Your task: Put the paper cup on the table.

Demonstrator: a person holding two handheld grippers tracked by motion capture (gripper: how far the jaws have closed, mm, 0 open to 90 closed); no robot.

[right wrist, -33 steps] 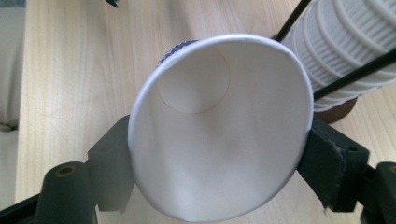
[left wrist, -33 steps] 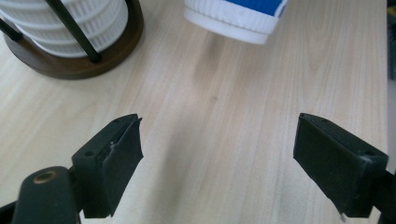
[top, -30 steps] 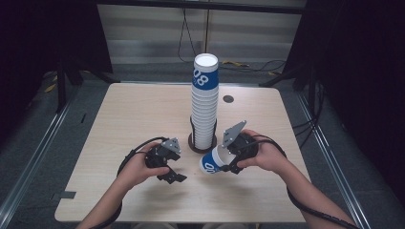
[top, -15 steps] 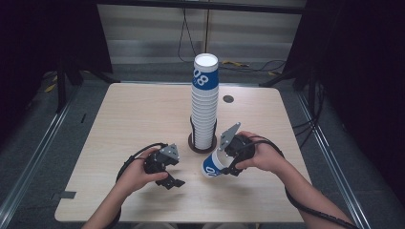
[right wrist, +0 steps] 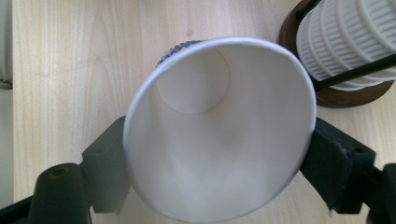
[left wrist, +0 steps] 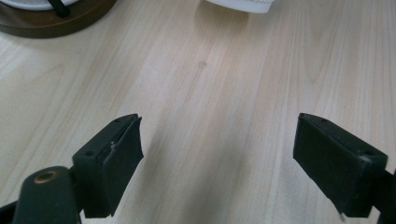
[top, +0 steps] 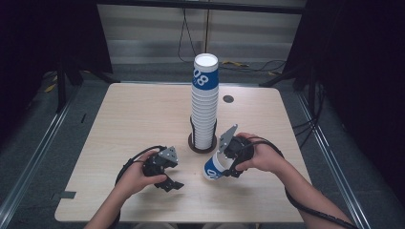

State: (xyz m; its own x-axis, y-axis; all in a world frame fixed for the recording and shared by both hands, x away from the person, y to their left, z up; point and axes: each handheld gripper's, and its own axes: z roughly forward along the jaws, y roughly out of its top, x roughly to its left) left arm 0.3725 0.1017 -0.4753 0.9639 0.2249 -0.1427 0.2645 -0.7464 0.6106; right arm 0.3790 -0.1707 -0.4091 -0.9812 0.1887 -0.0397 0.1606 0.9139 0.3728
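Note:
A tall stack of white ribbed paper cups (top: 204, 107), the top one banded blue, stands in a round brown holder (top: 195, 146) at mid-table. In front of it my right gripper (top: 222, 166) is shut on a single blue-and-white cup (top: 213, 170) that lies tilted, its base toward the table. In the right gripper view the cup's open mouth (right wrist: 219, 126) faces the camera, and both jaws press on its sides. My left gripper (top: 172, 183) hovers low over bare wood to the left of that cup. Its jaws (left wrist: 219, 126) stand open with nothing between them.
The light wooden table (top: 129, 119) has a dark cable hole (top: 228, 99) behind the stack. Cables trail from both grippers toward the near edge. In the left gripper view the brown holder (left wrist: 46, 18) and a white cup rim (left wrist: 238, 4) lie just ahead.
My left gripper has slipped slightly toward the near edge of the table. The right gripper and its cup have kept still.

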